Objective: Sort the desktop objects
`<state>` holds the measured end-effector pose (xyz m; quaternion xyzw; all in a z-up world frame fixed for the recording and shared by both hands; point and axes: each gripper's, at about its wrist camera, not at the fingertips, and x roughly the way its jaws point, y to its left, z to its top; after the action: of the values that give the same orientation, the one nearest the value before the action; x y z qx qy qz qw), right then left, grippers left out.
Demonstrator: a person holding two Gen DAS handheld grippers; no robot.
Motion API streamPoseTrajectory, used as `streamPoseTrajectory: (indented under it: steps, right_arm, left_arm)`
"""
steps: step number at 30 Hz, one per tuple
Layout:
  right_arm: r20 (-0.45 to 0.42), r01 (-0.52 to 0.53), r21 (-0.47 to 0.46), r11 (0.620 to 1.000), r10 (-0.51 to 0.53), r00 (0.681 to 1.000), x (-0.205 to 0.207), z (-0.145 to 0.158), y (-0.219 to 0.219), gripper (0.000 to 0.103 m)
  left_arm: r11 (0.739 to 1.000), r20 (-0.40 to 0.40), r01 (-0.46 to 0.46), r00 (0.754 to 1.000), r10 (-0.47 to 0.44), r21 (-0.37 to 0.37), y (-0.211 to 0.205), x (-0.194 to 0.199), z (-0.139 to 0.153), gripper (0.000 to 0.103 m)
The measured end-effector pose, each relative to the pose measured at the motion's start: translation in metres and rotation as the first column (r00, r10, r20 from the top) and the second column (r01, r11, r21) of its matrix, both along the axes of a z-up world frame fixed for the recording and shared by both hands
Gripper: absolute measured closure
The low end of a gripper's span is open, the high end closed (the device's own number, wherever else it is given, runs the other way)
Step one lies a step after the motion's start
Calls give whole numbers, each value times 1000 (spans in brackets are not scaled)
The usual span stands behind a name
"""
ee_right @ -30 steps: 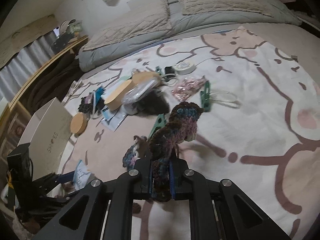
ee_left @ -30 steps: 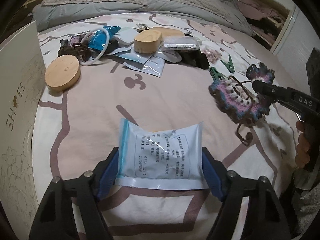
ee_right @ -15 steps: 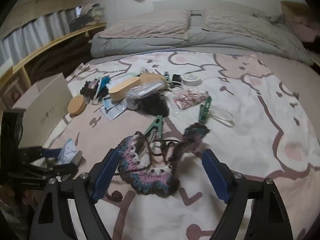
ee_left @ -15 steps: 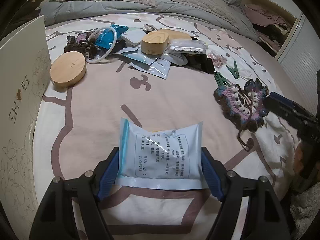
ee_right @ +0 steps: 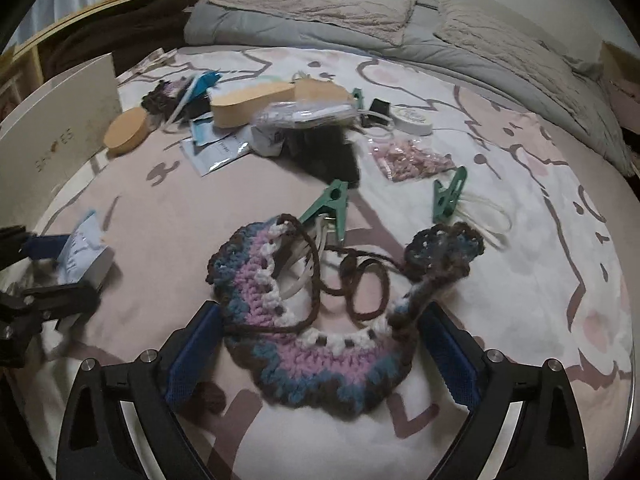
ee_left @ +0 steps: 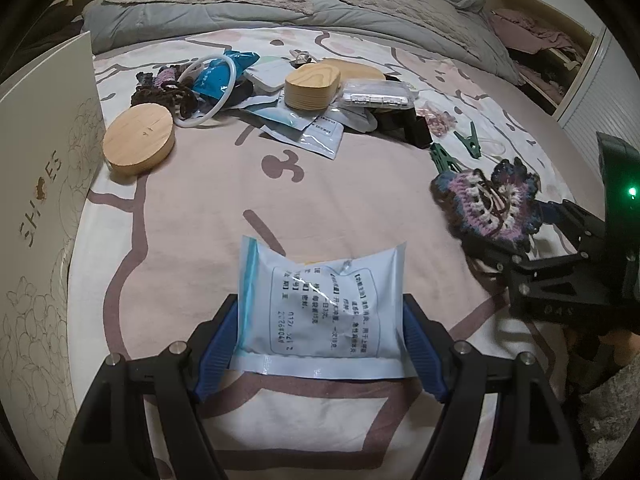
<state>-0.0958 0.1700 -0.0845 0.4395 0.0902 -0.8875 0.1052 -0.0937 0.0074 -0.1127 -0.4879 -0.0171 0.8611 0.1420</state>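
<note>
Left gripper (ee_left: 320, 336): blue pads pressed against both side edges of a pale blue sachet (ee_left: 320, 304), jaws fairly wide, closed on the packet's full width. Sachet upright-tilted between the fingers, printed face toward the camera, sealed strip at the near end, low over the pink-and-cream bedspread (ee_left: 200, 200).

Right gripper (ee_right: 320, 344): jaws opening, spread wide, blue pads clear of the crocheted piece (ee_right: 304, 336). Crochet lying flat on the bedspread between the fingers, purple, blue and brown, its near rim between the pads, its brown cord looped toward a small crocheted flap (ee_right: 444, 252) beyond the right finger. No pad seen pressing on it.

Just beyond the crochet, two green clips (ee_right: 332, 208), one touching its far edge, the other well to the right. Farther out, a heap of small things: bag of pink bits (ee_right: 412, 160), clear plastic case (ee_left: 376, 96), rounded wooden box (ee_left: 312, 86), white ring (ee_left: 208, 92), more sachets (ee_left: 316, 132). Round wooden lid (ee_left: 138, 144) apart to the left, beside a white shoe box (ee_left: 44, 184). Grey quilt (ee_left: 280, 8) at the far end of the bed.
</note>
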Motion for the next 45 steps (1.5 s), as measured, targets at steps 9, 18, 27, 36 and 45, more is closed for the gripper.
streamPoseTrajectory:
  steps: [9, 18, 27, 36, 45]
  right_arm:
    - [-41, 4, 0, 1000, -4, 999, 12, 8, 6, 76]
    - [-218, 72, -247, 966, -128, 968, 41, 63, 46, 84]
    - [-332, 24, -364, 931, -154, 931, 63, 97, 52, 84]
    - [-400, -14, -403, 915, -163, 902, 77, 119, 54, 84]
    - [-445, -77, -413, 907, -128, 886, 90, 142, 42, 84]
  left_arm:
    - [1000, 1, -6, 1000, 6, 6, -1, 0, 1, 26]
    - [998, -56, -65, 996, 64, -18, -9, 4, 12, 27]
    - [996, -144, -85, 986, 82, -16, -9, 10, 30, 31]
    - [994, -298, -108, 950, 100, -12, -14, 24, 64, 32]
    - [991, -373, -134, 918, 132, 21, -27, 34, 94, 32]
